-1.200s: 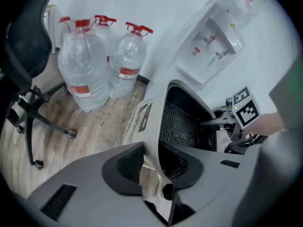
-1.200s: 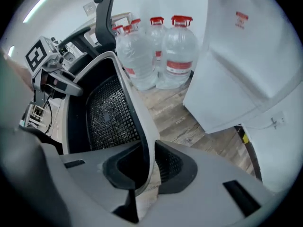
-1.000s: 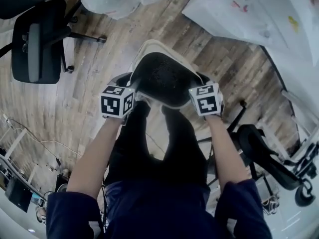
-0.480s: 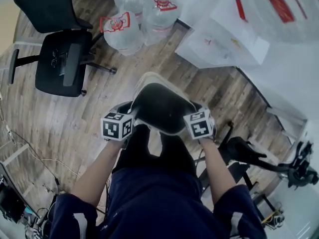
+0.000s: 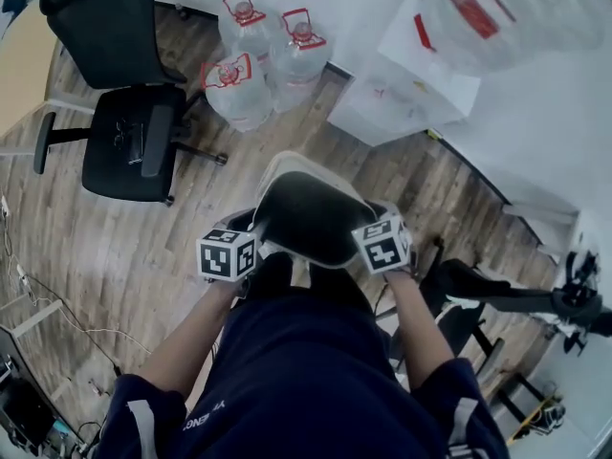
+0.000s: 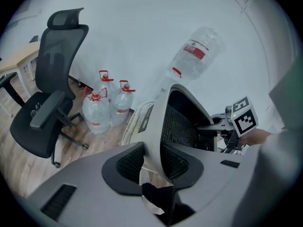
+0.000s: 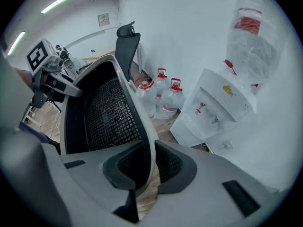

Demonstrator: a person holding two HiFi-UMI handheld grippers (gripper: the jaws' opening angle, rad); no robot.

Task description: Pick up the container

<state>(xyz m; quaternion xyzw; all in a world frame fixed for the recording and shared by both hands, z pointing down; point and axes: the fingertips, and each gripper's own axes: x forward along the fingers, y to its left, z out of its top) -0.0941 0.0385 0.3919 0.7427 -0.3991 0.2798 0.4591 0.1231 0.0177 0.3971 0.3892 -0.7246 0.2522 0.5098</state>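
Both tongs are clamped on the container (image 5: 308, 210). The left gripper (image 6: 152, 167) has its jaws closed on the left side wall. The right gripper (image 7: 150, 169) has its jaws closed on the opposite wall. In each case one pad sits inside against the black mesh and one outside.

Container: pale rim and shell, dark perforated lining, open side facing up toward the head view. It hangs between the two grippers in front of the person's body, clear of the wooden floor (image 5: 115, 247), and touches nothing but the pads.

Floor beyond it: three water bottles (image 5: 256, 60) with red caps stand grouped by the wall. A black office chair (image 5: 124, 142) stands to their left. A white water dispenser (image 5: 402, 89) to their right carries an upturned bottle (image 5: 478, 8).
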